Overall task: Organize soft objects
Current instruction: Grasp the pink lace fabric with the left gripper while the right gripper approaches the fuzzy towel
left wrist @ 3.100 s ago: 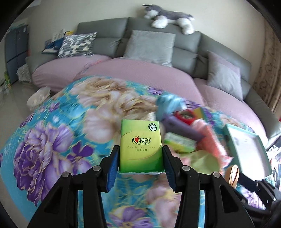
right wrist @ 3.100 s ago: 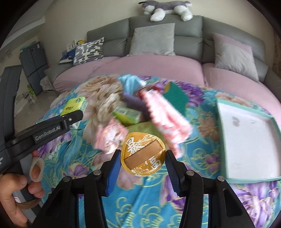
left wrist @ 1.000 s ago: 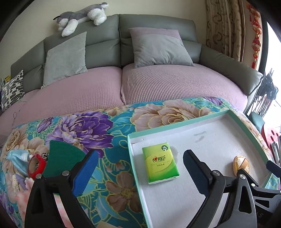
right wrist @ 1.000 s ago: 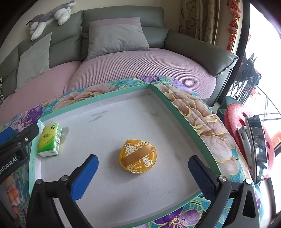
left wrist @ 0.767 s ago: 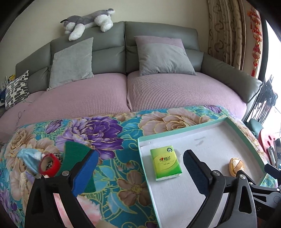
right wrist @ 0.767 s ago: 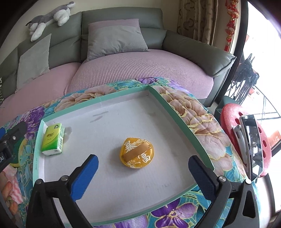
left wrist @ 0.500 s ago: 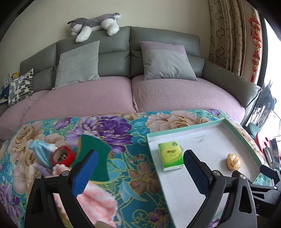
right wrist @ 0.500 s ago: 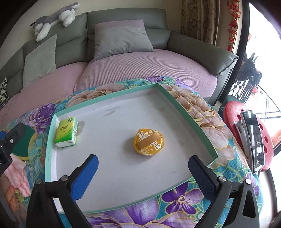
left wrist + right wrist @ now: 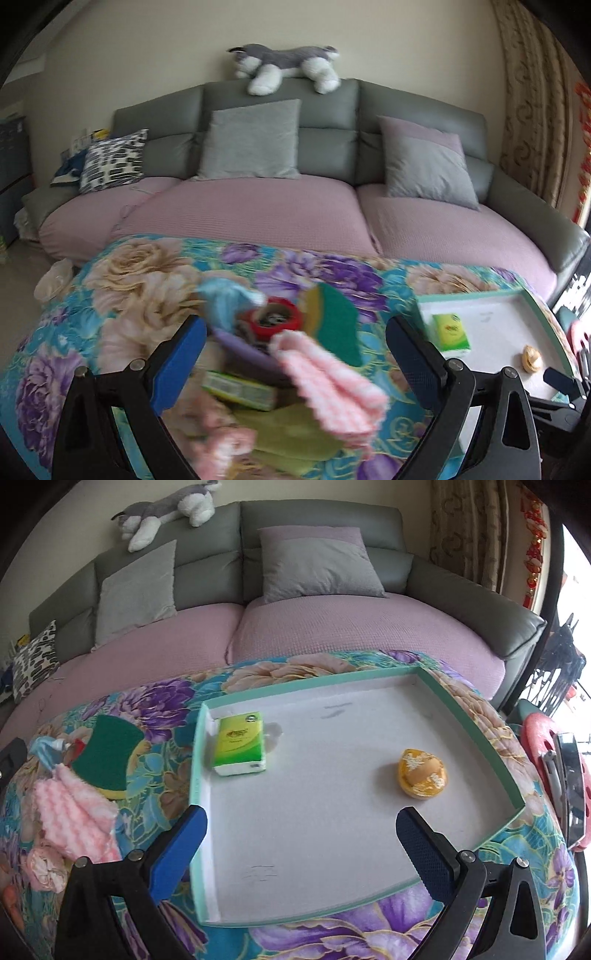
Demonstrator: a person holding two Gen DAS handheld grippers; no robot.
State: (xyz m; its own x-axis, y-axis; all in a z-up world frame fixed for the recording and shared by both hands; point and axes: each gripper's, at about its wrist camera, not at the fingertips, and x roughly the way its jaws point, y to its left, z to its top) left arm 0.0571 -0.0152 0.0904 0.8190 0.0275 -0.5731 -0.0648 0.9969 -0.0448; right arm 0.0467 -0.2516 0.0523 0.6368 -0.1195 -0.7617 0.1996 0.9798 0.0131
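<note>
The left gripper [image 9: 295, 354] is being held with its jaws spread wide, and nothing is being gripped between its blue pads [image 9: 177, 365]. It is being aimed over a blurred pile of soft things on the flowered cloth [image 9: 122, 280]. In that pile, a pink towel [image 9: 328, 380] is being seen nearest the middle, a green sponge [image 9: 336, 317] is lying just behind it, a red ring [image 9: 273, 321] is sitting beside the sponge, and a light blue cloth [image 9: 229, 299] is lying to the left of the ring. A green packet [image 9: 240, 387] and a yellow-green cloth [image 9: 291, 435] are lying lower in the pile; their edges are too blurred to be told apart exactly.

The right gripper [image 9: 299, 838] is likewise being held wide open and empty, above the near part of the tray [image 9: 325, 683]. Inside the tray, a green tissue pack [image 9: 240, 742] is lying close to the left wall, and a round gold packet [image 9: 421, 771] is lying well apart from it, toward the right wall. The same pink towel [image 9: 74, 816] and green sponge [image 9: 107, 753] are being shown on the cloth to the left of the tray, outside it.

A sofa [image 9: 332, 635] with grey cushions [image 9: 317, 568] is standing behind the table, and a plush dog [image 9: 284, 66] is lying on top of its backrest.
</note>
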